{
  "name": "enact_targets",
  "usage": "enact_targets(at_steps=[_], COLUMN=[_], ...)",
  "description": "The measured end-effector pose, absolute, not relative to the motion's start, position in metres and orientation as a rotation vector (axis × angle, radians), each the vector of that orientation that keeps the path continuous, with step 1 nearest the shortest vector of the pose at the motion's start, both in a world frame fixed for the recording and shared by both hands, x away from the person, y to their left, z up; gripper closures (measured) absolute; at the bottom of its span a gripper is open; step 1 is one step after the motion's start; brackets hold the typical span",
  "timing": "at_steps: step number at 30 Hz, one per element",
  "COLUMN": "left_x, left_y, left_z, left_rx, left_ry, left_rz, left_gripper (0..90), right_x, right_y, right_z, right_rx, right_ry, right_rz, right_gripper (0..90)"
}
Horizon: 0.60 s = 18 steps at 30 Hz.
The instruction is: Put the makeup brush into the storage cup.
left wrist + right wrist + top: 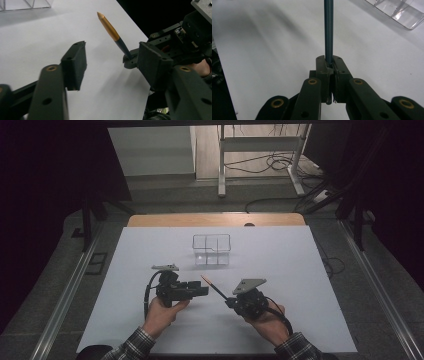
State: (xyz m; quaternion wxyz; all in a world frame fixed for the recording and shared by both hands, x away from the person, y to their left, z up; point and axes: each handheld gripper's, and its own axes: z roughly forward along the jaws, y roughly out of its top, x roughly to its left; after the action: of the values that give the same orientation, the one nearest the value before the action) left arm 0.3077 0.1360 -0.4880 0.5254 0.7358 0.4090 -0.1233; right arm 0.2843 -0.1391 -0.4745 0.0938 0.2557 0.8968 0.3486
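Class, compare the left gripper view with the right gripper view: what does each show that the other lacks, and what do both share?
Left gripper view alone: the pen's orange cap and the left gripper, its jaws apart with nothing between them.

Right gripper view alone: the jaw pads shut on the pen's dark barrel.

Both: the pen, the right gripper, the white table and the clear organiser.

You're at a lab data-capture bench, not a home. The wooden table [215, 219] sits under a plain white sheet [150, 270], boxed in by black curtains [45, 195] on both sides. Aluminium rails [65, 300] run along the grey carpet floor [165, 195]. Loose black cables [272, 165] trail around a white metal stand frame [260, 144] behind the table.
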Motion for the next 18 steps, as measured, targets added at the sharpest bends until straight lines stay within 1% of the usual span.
enact_targets(at_steps=[3,8,18], left_x=[0.3092,0.3122,0.3154], left_y=[0.1336,0.1325,0.1307], left_z=[-0.4899,-0.4925,-0.4965], left_rx=[1.742,1.701,1.671], left_ry=[0.979,0.980,0.983], left_rz=[-0.319,-0.355,-0.397], left_gripper=[47.7,55.1,63.9], right_x=[0.2842,0.2844,0.2822], right_y=[-0.1378,-0.1368,-0.1319], right_z=[-0.4750,-0.4759,-0.4766], right_rx=[0.785,0.798,0.787], right_ry=[2.658,2.659,2.669], right_rz=[1.050,1.065,1.088], right_gripper=[85.0,85.0,85.0])
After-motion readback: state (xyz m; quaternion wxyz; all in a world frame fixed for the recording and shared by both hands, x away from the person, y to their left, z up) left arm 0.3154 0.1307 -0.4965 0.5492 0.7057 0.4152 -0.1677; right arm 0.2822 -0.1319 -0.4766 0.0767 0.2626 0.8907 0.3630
